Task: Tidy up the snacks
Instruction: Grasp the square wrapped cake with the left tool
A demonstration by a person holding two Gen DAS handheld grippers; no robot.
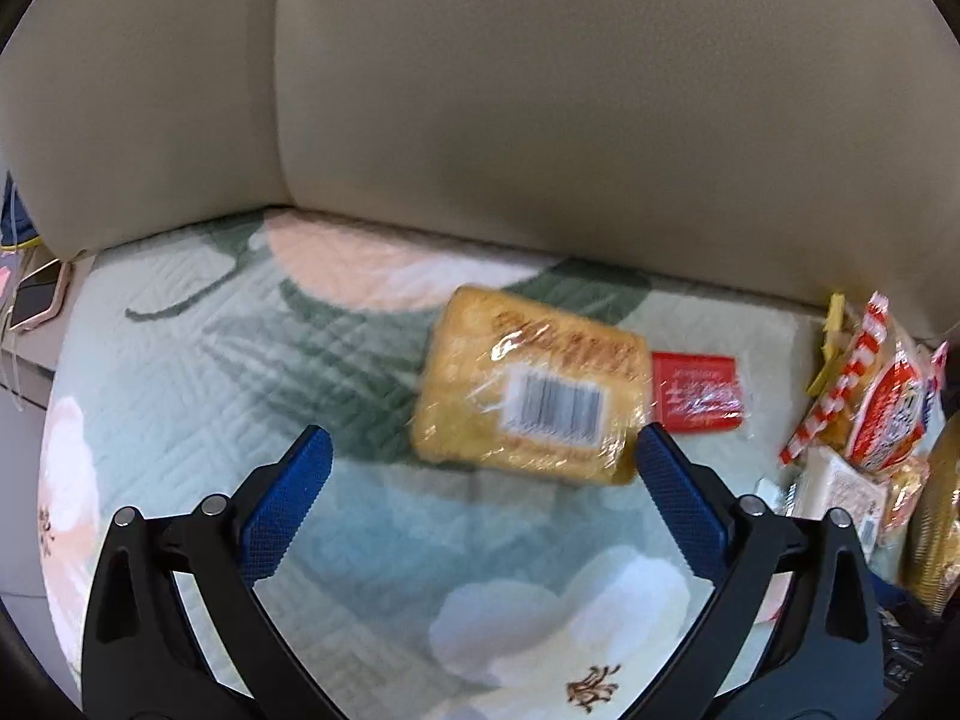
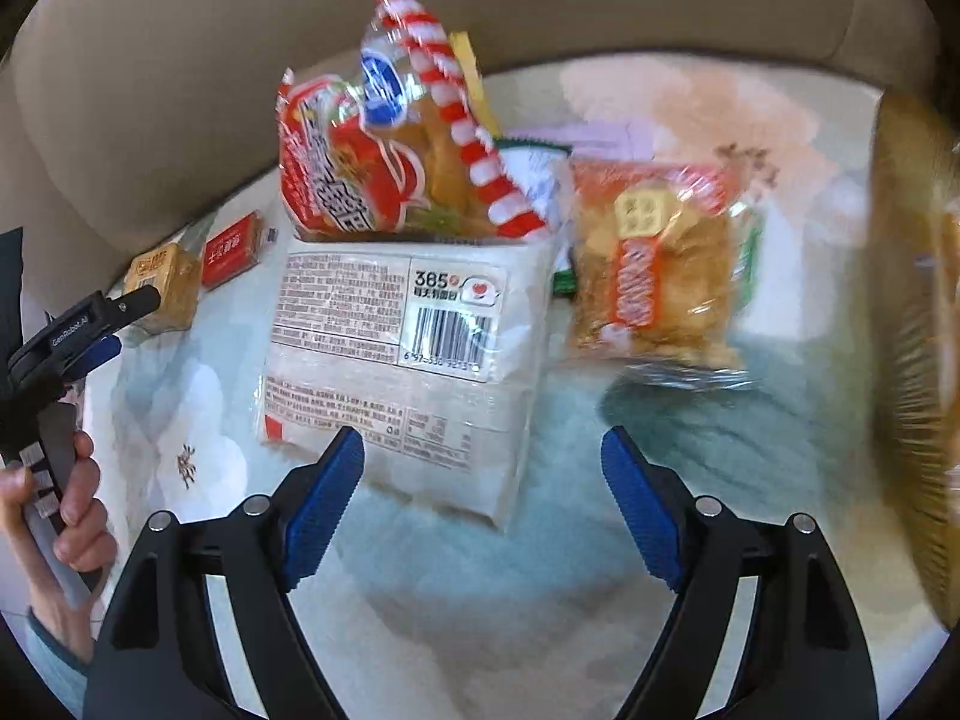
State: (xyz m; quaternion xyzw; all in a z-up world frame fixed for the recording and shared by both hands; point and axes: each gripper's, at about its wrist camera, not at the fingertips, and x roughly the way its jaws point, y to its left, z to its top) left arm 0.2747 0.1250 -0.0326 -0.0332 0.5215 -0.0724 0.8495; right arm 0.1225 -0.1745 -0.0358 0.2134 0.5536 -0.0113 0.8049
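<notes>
Yellow cake pack [image 1: 531, 399] lying slantwise

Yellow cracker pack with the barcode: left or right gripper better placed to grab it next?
Left. The left gripper is open, and the yellow cracker pack lies just ahead, by its right fingertip. The right gripper, also open, faces the white bread bag; there the cracker pack sits far off to its left.

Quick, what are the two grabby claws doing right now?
Left gripper: open, holding nothing, near the yellow cake pack.
Right gripper: open, holding nothing, at the white bread bag.
</notes>
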